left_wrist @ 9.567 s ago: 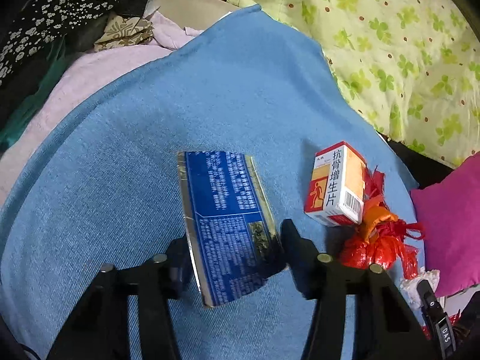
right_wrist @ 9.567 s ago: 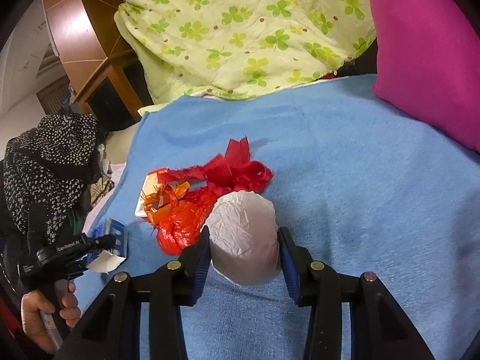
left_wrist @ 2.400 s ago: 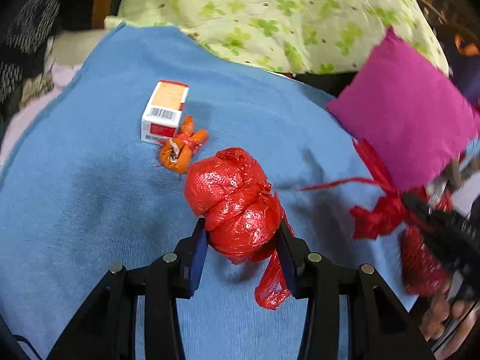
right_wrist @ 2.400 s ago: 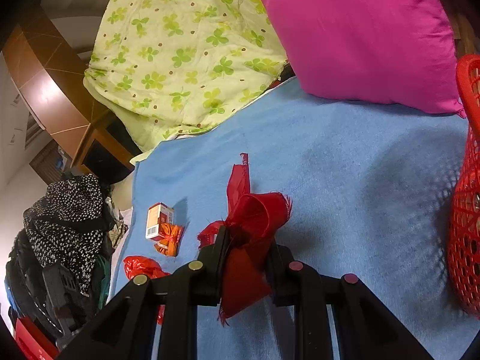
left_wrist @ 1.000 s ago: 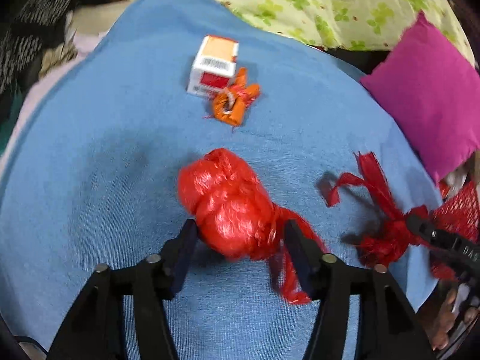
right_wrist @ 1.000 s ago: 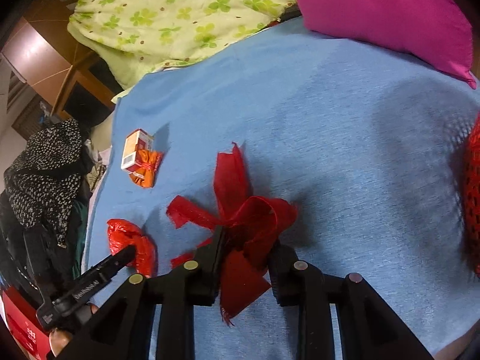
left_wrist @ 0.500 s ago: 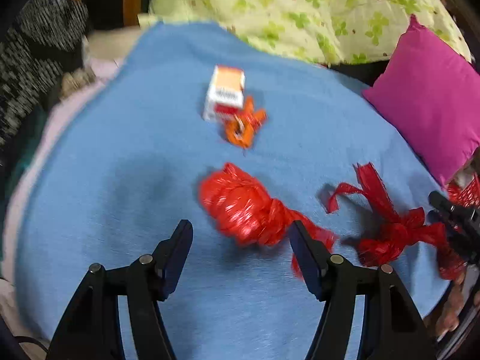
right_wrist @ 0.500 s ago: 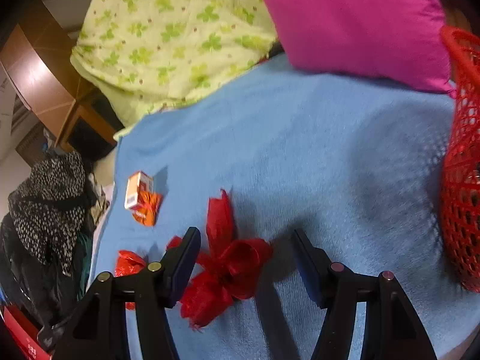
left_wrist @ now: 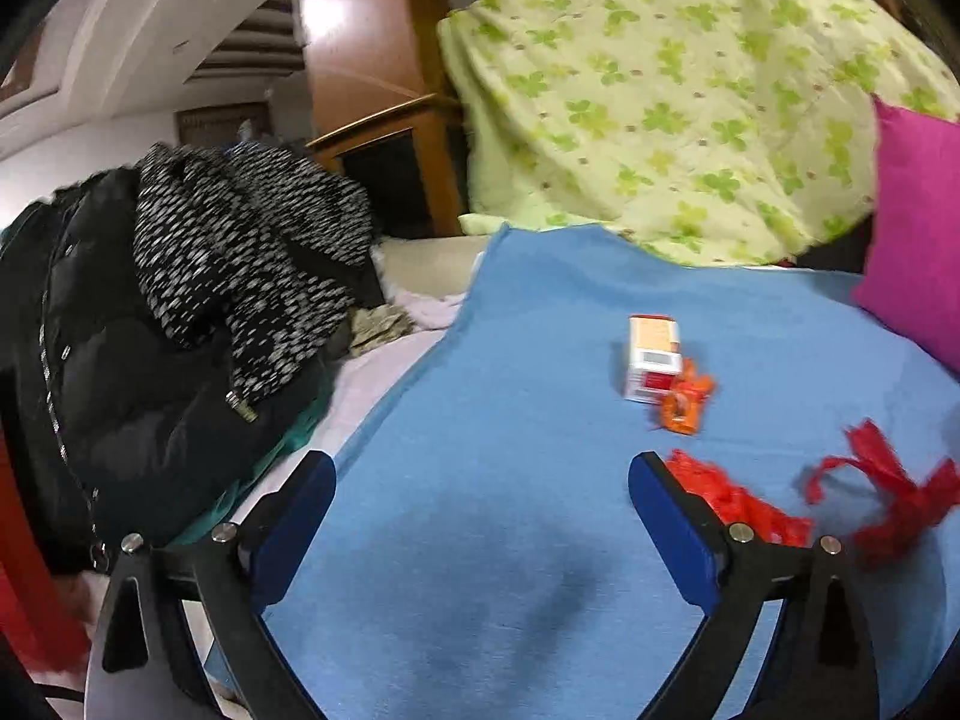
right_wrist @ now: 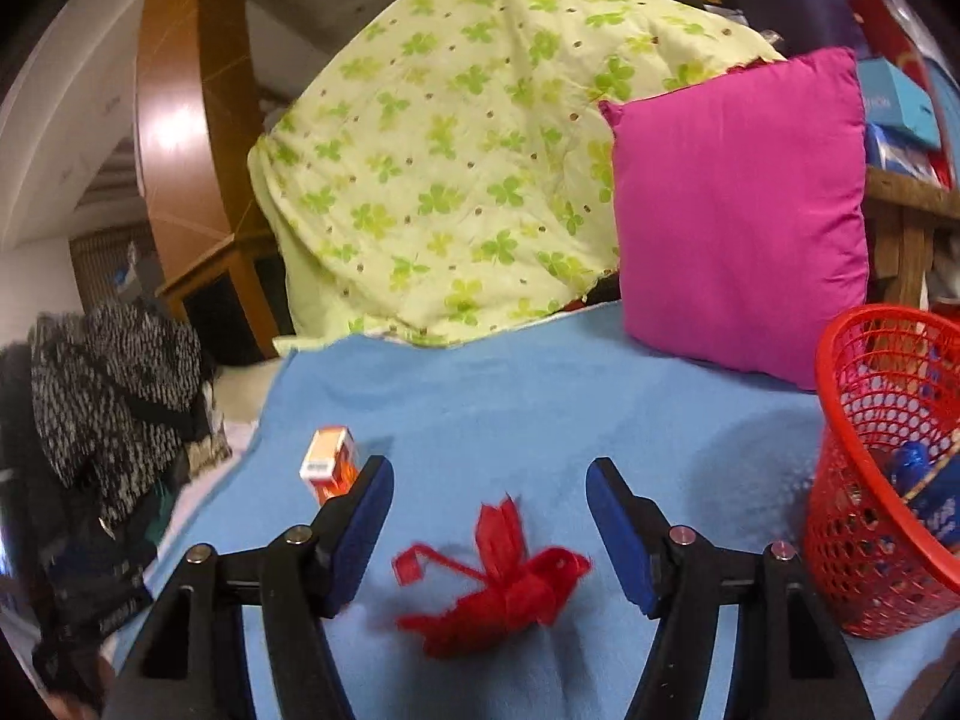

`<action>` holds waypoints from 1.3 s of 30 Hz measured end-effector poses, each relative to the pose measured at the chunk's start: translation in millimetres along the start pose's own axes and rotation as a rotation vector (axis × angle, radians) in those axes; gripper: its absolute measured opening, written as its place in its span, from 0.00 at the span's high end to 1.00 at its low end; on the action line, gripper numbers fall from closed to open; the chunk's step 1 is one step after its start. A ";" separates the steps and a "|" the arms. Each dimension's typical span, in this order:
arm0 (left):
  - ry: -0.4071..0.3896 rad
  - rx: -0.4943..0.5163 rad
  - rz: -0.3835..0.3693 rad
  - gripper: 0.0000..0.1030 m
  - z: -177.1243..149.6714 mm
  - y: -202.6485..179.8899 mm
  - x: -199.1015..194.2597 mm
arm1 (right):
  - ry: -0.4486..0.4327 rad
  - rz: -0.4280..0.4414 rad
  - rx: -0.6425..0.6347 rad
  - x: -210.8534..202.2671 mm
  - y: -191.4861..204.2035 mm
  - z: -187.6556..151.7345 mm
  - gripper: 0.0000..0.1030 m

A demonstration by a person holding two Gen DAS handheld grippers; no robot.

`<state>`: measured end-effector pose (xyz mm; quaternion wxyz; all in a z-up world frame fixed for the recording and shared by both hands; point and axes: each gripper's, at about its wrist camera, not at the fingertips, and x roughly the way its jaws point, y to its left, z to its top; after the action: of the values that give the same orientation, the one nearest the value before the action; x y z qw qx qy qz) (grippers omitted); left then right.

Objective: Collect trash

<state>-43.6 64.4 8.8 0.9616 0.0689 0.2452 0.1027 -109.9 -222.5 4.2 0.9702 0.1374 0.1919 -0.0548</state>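
Both grippers, left gripper and right gripper, have just opened wide and hold nothing, so the frayed red ribbon scrap lies loose on the blue blanket, uncollected, the red mesh basket at its 3 o'clock.

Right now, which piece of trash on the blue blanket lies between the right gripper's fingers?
The red ribbon bow, lying loose between the open right gripper. The medicine box sits beyond its left finger.

Both wrist views low over shared blue blanket
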 end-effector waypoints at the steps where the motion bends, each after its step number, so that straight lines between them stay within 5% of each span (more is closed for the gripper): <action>1: -0.018 -0.019 0.021 0.05 -0.2 5.4 4.0 | -0.001 -0.011 -0.014 -3.0 1.1 -1.6 0.32; 12: -0.098 -0.100 0.026 0.05 17.6 44.8 74.4 | -0.035 -0.131 -0.072 -8.0 -6.9 -10.1 0.32; 18: 0.077 -0.341 -0.236 0.05 15.7 61.2 65.1 | -0.020 -0.141 -0.155 1.0 -0.4 -12.7 0.32; 23: 0.215 -0.198 -0.301 0.05 6.7 27.8 49.0 | -0.005 -0.125 -0.132 6.8 -1.3 -12.4 0.32; 26: 0.145 -0.105 -0.248 0.05 1.8 14.7 25.1 | -0.021 -0.123 -0.130 3.4 -3.0 -12.4 0.32; 30: 0.098 -0.097 -0.226 0.05 -9.2 12.5 5.7 | -0.022 -0.113 -0.108 1.1 -9.1 -10.8 0.32; 39: 0.198 -0.106 -0.273 0.05 -25.4 13.2 20.0 | 0.007 -0.040 -0.029 -3.7 -37.5 -5.1 0.32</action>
<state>-40.9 83.9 -20.0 0.9400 -0.0263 0.3401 -0.0095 -121.1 -256.7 -8.1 0.9701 0.1198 0.1989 -0.0707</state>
